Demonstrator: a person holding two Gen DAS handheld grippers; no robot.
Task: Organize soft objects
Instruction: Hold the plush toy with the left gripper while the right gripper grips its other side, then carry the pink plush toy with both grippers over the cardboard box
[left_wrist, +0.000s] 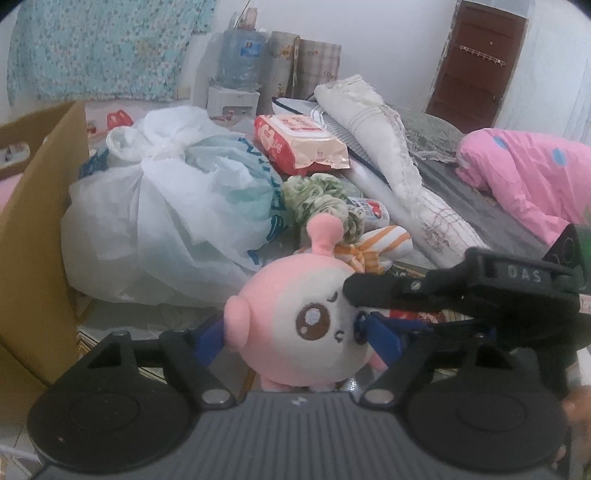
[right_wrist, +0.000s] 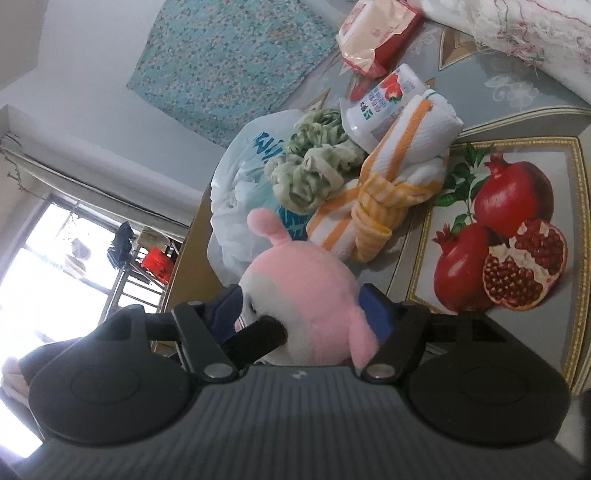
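Observation:
A round pink and white plush toy (left_wrist: 295, 317) sits between the blue pads of my left gripper (left_wrist: 291, 336), which is shut on its sides. My right gripper (left_wrist: 373, 295) reaches in from the right and presses the toy's face and top. In the right wrist view the same plush toy (right_wrist: 306, 291) is squeezed between the blue pads of my right gripper (right_wrist: 299, 314), and a black left finger (right_wrist: 258, 332) crosses its face. Behind it lie an orange-striped white towel (right_wrist: 388, 184) and a green scrunched cloth (right_wrist: 314, 162).
A tied white plastic bag (left_wrist: 166, 214) lies left of the toy beside a cardboard box wall (left_wrist: 33, 236). A wet-wipe pack (left_wrist: 299, 144), a yoghurt cup (right_wrist: 384, 103), rolled white cloth (left_wrist: 388, 158) and a pink quilt (left_wrist: 528, 173) lie behind. The tablecloth shows pomegranates (right_wrist: 509, 232).

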